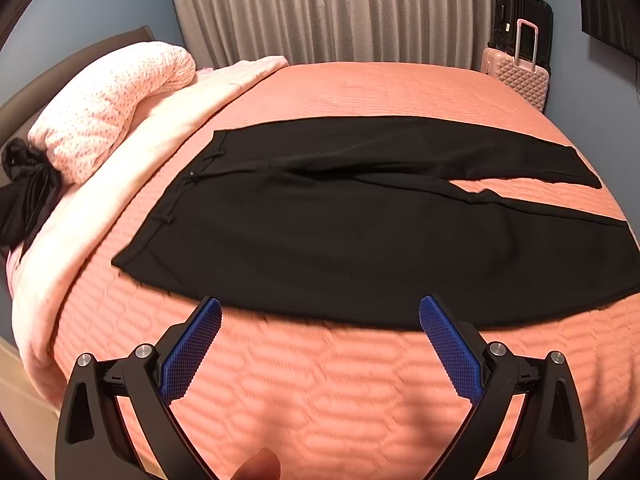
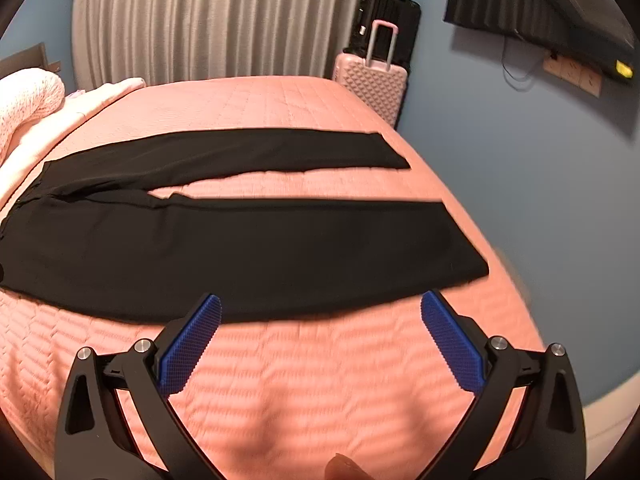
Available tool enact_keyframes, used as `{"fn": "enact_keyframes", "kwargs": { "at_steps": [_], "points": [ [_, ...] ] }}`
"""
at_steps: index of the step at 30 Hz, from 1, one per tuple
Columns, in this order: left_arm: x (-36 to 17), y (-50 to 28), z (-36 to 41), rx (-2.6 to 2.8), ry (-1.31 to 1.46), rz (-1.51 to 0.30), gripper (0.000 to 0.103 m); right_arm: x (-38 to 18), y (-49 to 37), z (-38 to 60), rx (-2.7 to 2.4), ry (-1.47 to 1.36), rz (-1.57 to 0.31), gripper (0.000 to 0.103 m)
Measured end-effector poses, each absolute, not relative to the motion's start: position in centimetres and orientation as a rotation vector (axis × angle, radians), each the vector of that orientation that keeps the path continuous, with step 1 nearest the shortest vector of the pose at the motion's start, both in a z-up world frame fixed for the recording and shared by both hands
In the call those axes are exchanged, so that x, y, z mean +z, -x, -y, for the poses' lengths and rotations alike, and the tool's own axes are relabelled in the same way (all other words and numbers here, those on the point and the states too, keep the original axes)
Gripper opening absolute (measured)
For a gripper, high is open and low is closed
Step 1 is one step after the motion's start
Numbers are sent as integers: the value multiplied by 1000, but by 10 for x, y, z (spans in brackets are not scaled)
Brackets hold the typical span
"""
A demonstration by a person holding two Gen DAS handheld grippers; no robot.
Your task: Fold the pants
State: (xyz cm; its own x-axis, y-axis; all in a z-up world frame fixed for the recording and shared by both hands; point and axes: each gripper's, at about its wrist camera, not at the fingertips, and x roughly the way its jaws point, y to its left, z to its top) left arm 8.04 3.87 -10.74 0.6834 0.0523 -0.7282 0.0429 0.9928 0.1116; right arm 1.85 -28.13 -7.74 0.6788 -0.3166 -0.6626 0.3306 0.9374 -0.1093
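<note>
Black pants [image 1: 360, 232] lie flat and unfolded across my bed's coral quilted bedspread [image 1: 320, 392], waistband toward the pillow end, both legs running toward the foot of the bed. The two legs are parted by a narrow wedge of bedspread, which the right wrist view shows clearly between the far leg and the near leg of the pants [image 2: 240, 248].

My left gripper [image 1: 320, 312] hovers just short of the near edge of the pants, below the hip area, its blue-padded fingers [image 1: 192, 352] spread wide and holding nothing. My right gripper [image 2: 320, 308] hovers likewise beside the near leg, fingers [image 2: 452, 344] wide apart and empty; their tips overlap the cloth's edge in view, though contact cannot be told.

Background: a pale pink blanket [image 1: 132, 168] and a dotted pink pillow [image 1: 112, 100] at the head end; grey curtains [image 2: 224, 20]; a pink suitcase [image 2: 376, 84] standing in front of a black suitcase [image 2: 392, 12]; a wall-mounted screen [image 2: 552, 12] bearing a small yellow sticker whose writing is too small to read. No brand or label is legible on the pants.
</note>
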Motion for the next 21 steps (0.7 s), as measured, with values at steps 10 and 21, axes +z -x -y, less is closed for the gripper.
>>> {"fn": "enact_keyframes", "kwargs": {
  "at_steps": [10,21],
  "points": [
    [-101,-214,-73,79,-256,-786,97,-68,-194,447,-297,3,-719,98],
    [-132,-310,-96,154,-162,-787,96,-144,-365,596,-368,-145,-831,95]
  ]
}}
